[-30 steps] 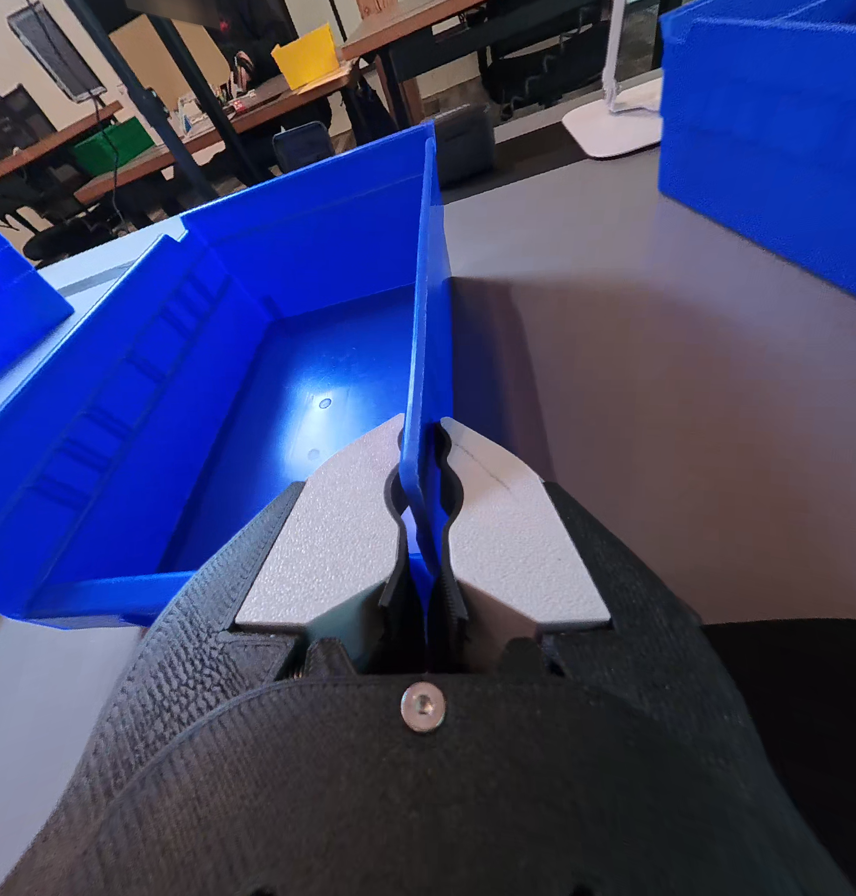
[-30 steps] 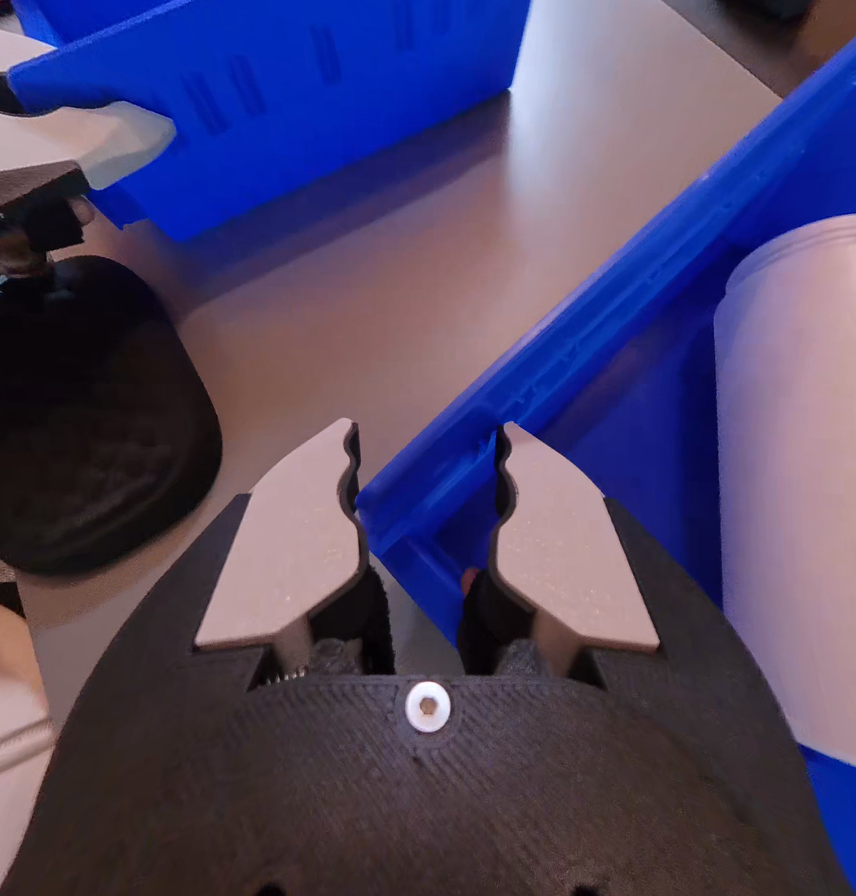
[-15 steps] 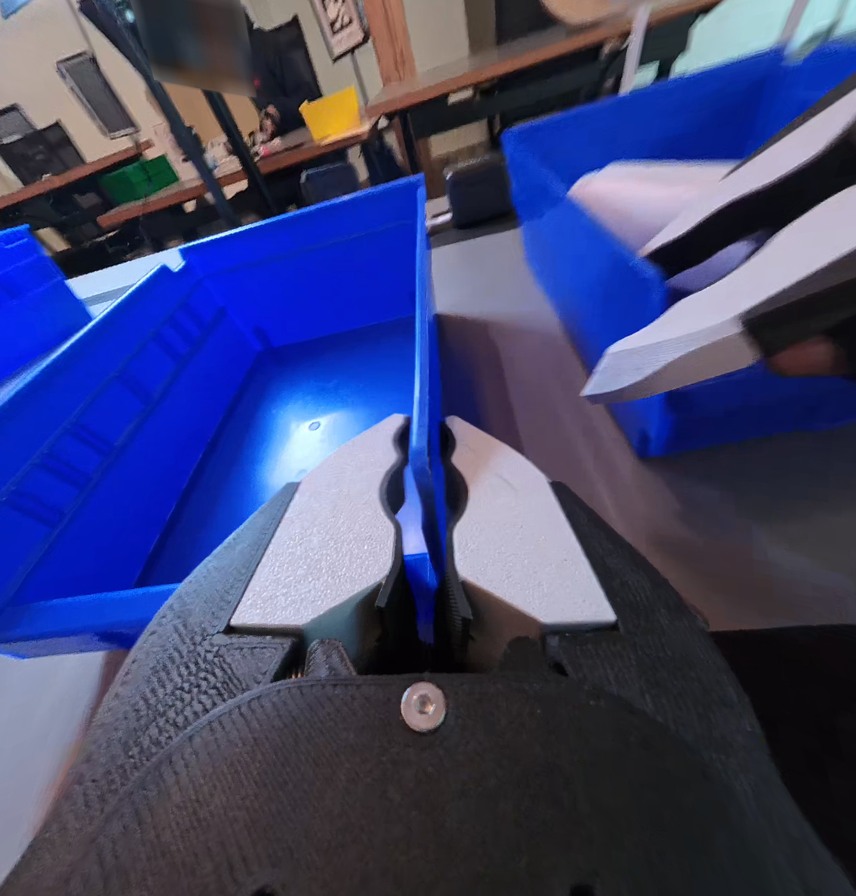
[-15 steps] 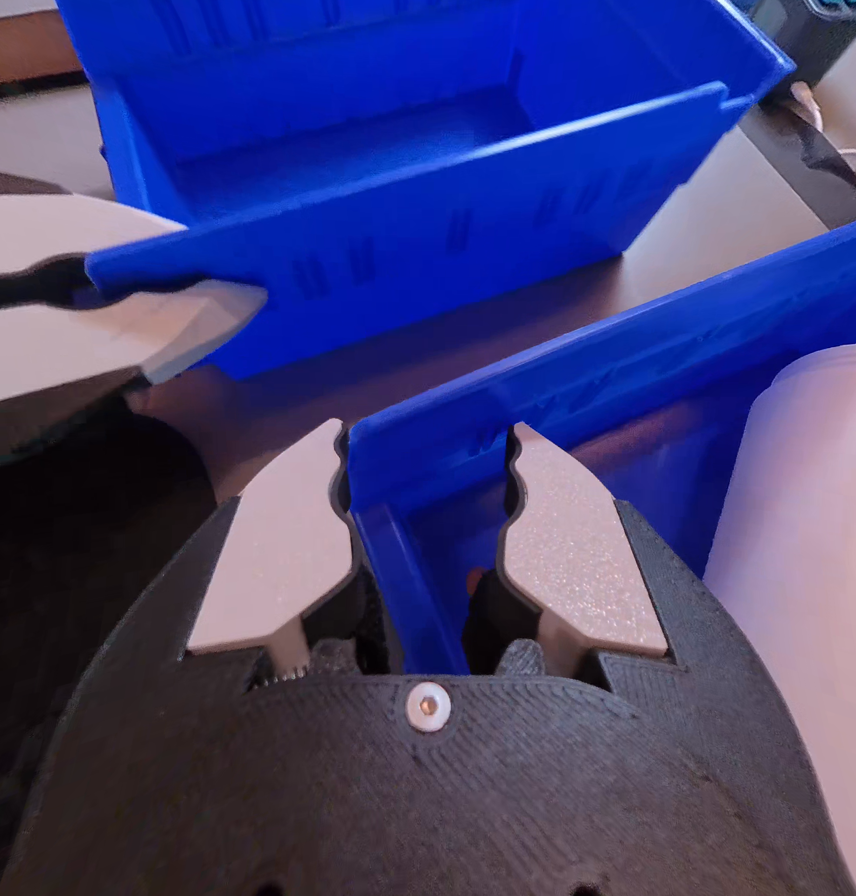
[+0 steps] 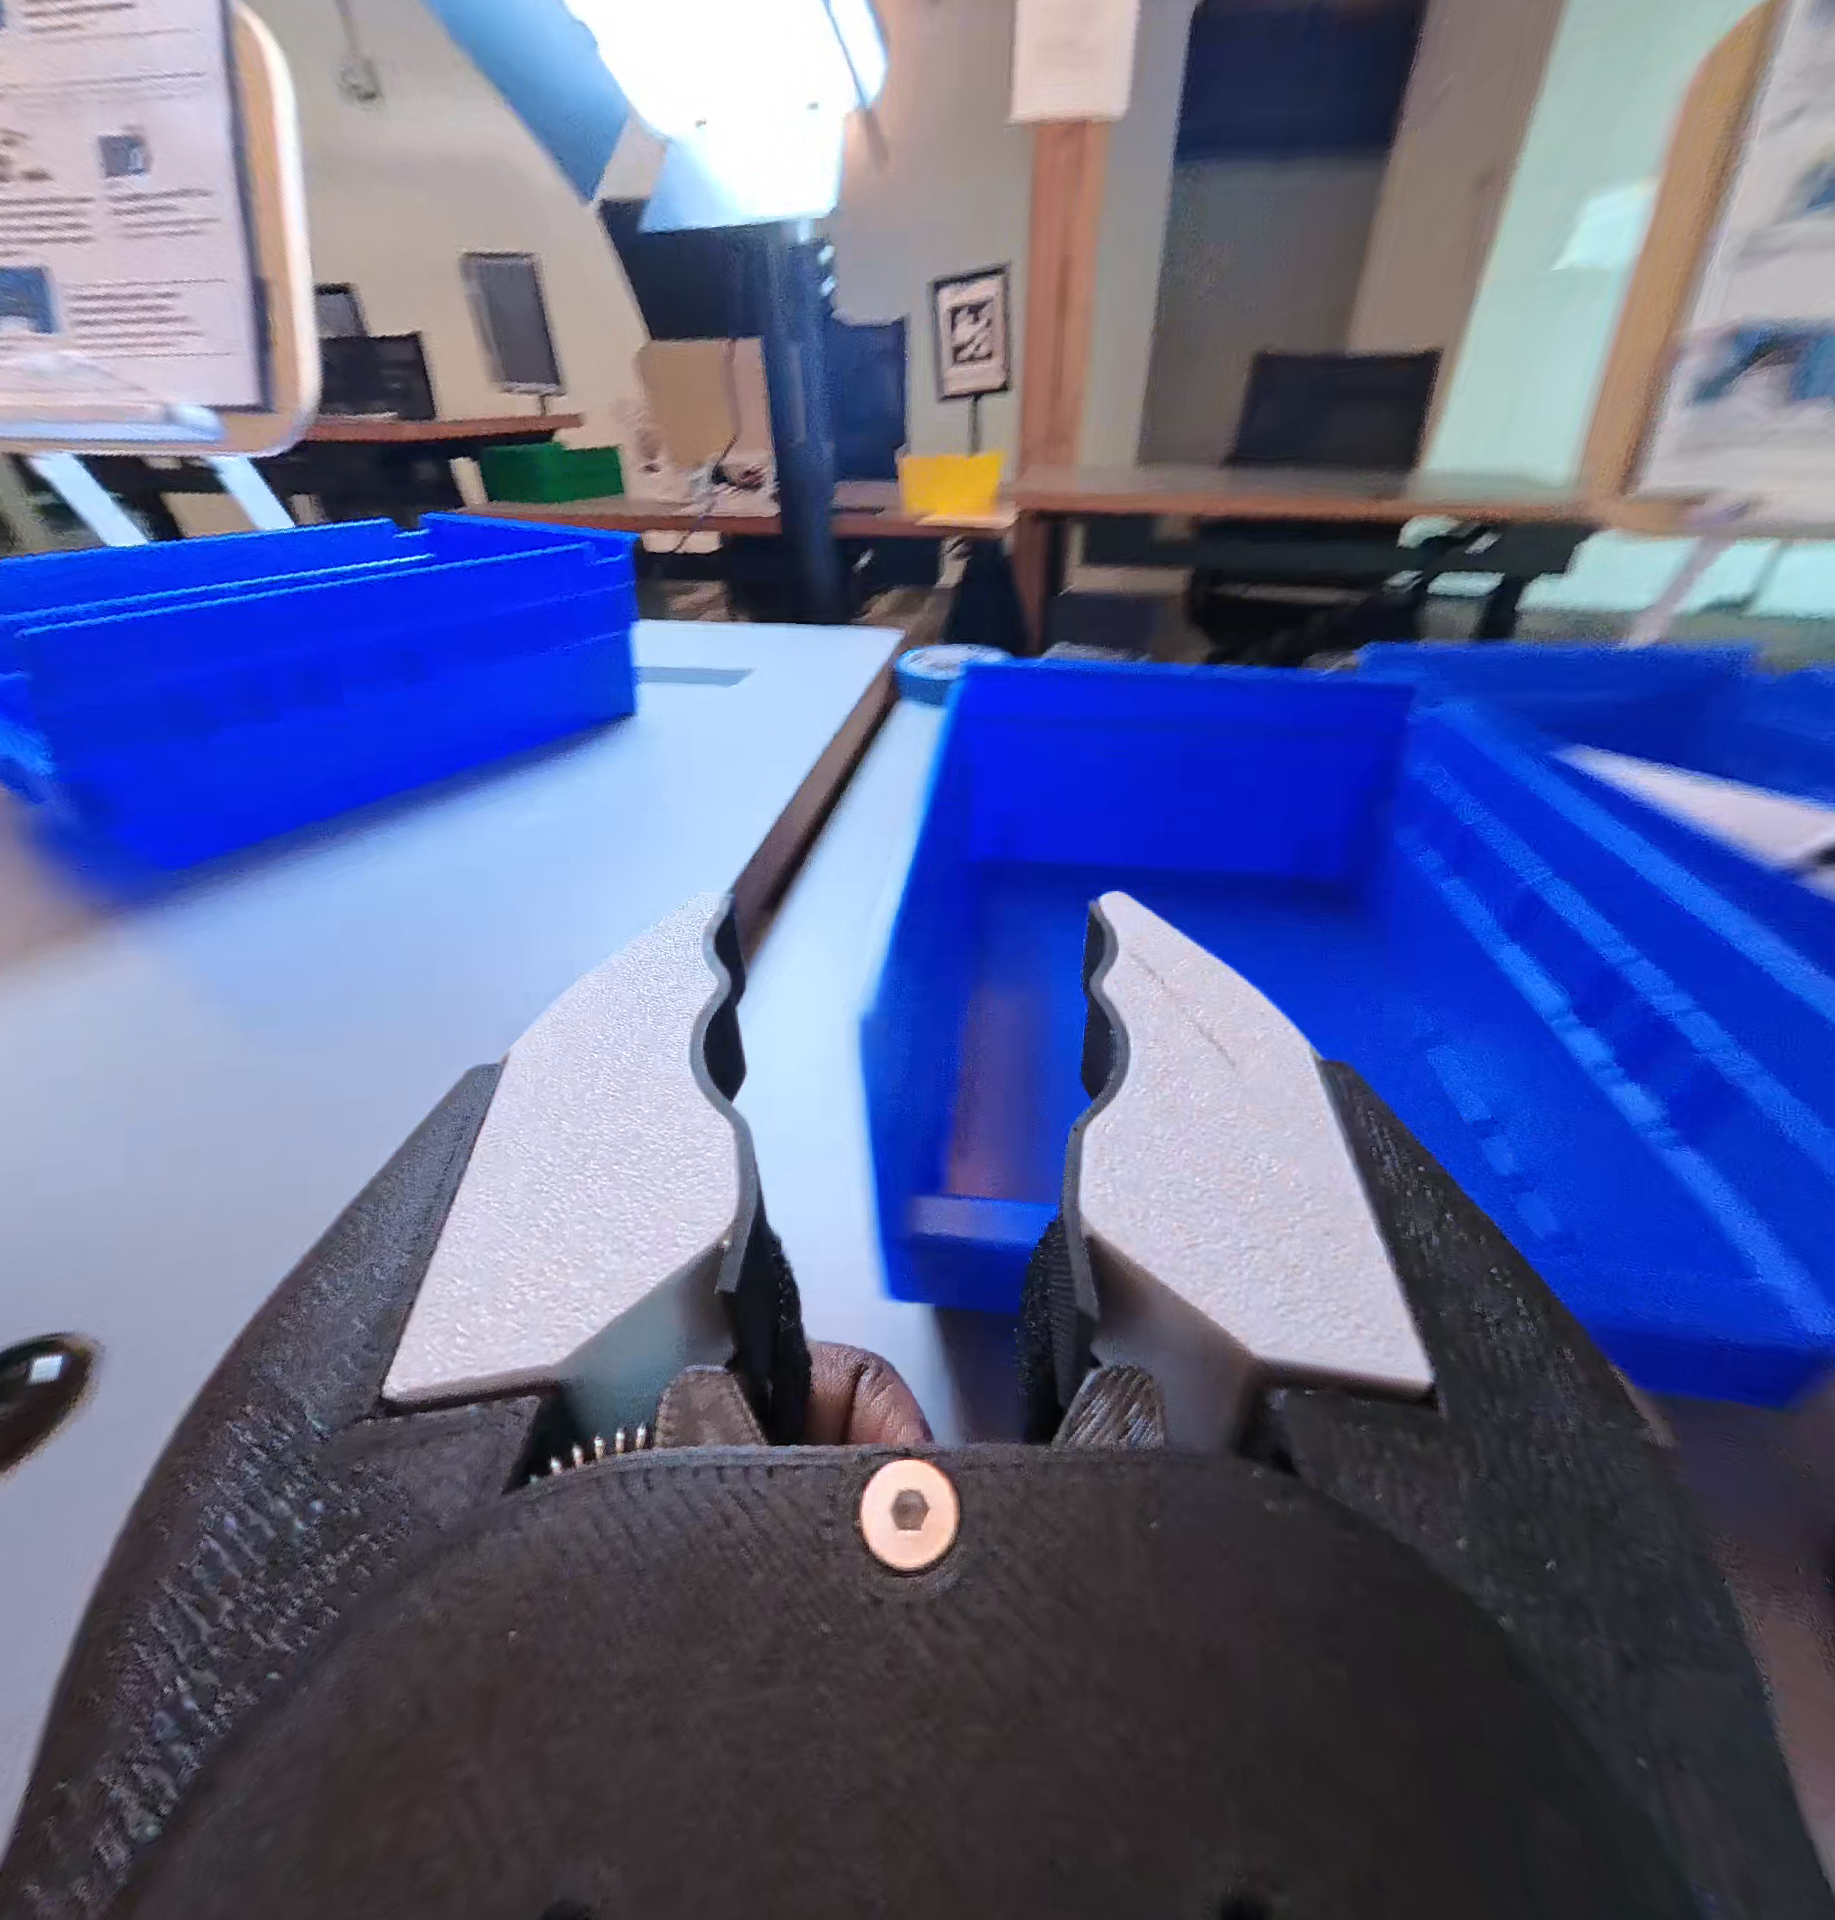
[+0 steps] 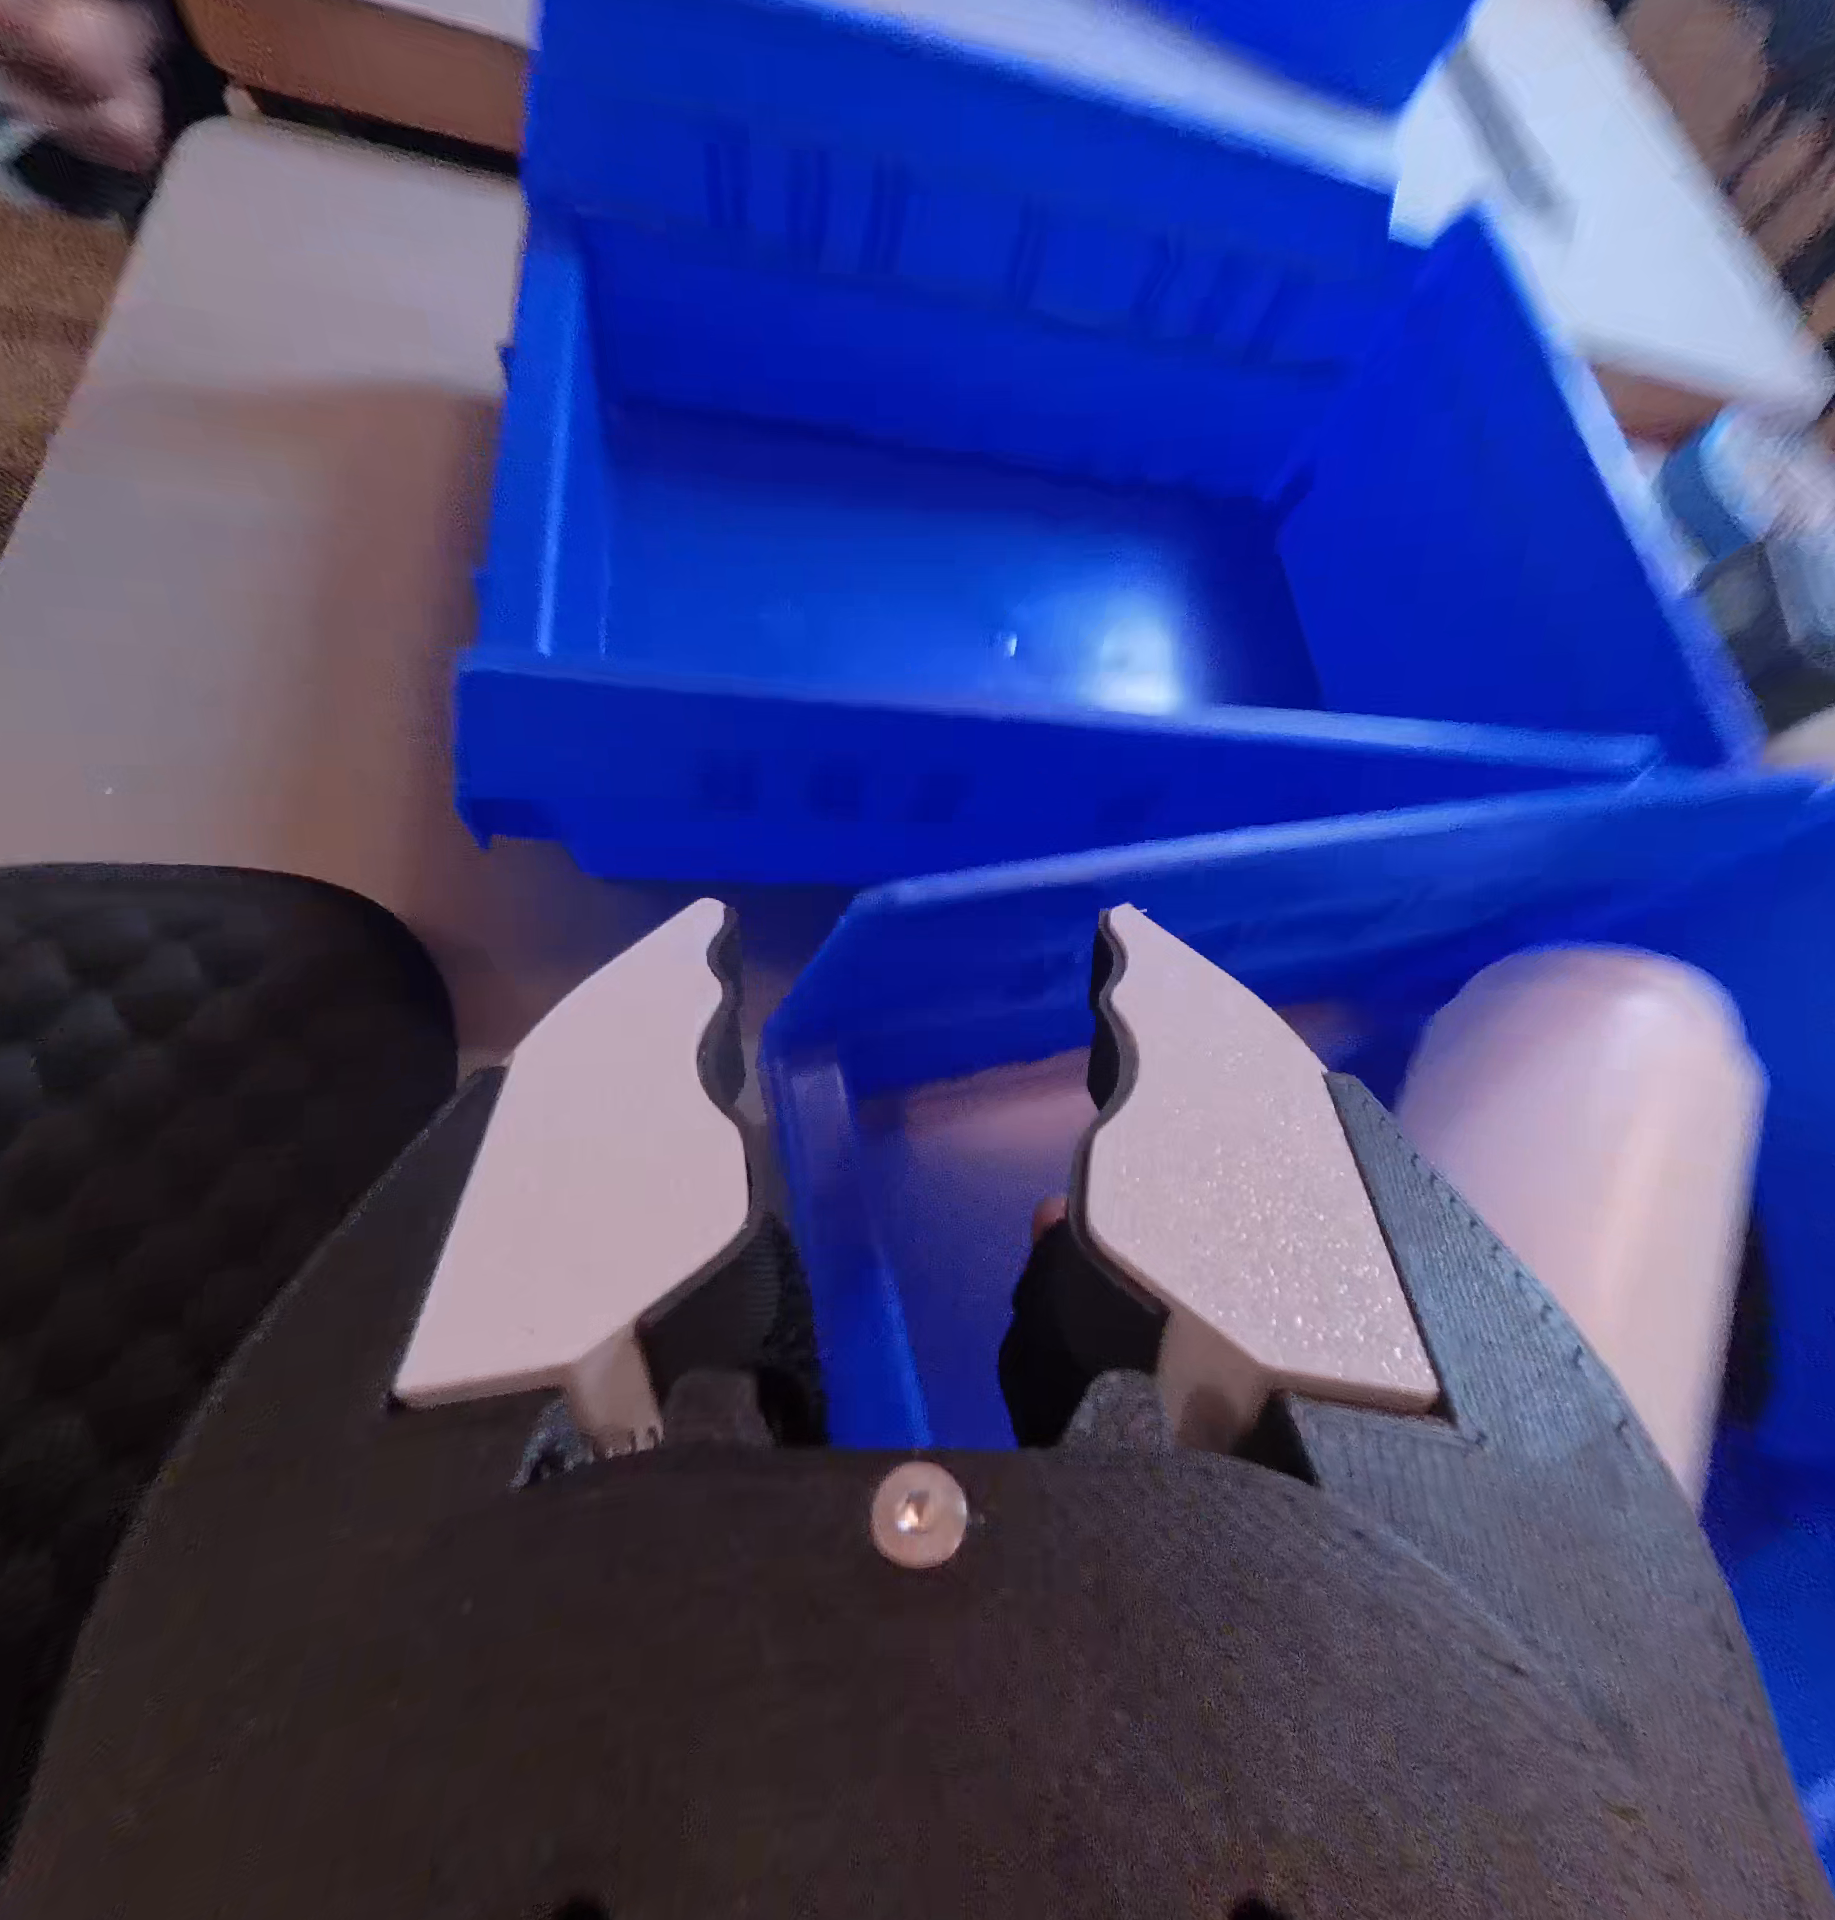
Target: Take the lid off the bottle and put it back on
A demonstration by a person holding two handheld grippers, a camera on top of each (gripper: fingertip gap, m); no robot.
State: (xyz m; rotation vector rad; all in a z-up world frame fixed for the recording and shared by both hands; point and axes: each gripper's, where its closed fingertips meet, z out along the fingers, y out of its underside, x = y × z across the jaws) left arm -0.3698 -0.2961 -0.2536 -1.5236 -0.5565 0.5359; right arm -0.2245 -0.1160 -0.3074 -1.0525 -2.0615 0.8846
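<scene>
Bottle (image 6: pixel 1578 1195), pale and lying on its side, rests inside the nearer blue bin (image 6: pixel 1308 914). We see the right claw (image 6: pixel 913 925) spread, straddling that bin's corner wall. The left claw (image 5: pixel 911 920) is likewise spread, pinching nothing, above the table (image 5: pixel 373 987) beside a second blue bin (image 5: pixel 1183 769).

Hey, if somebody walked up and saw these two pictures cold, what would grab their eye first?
Bright blue bins dominate: the empty bin lies just ahead of the open left gripper, with another blue bin off to the left on the grey table. In the right wrist view, the open right gripper straddles the near wall of a bin holding a pale bottle lying on its side.
</scene>
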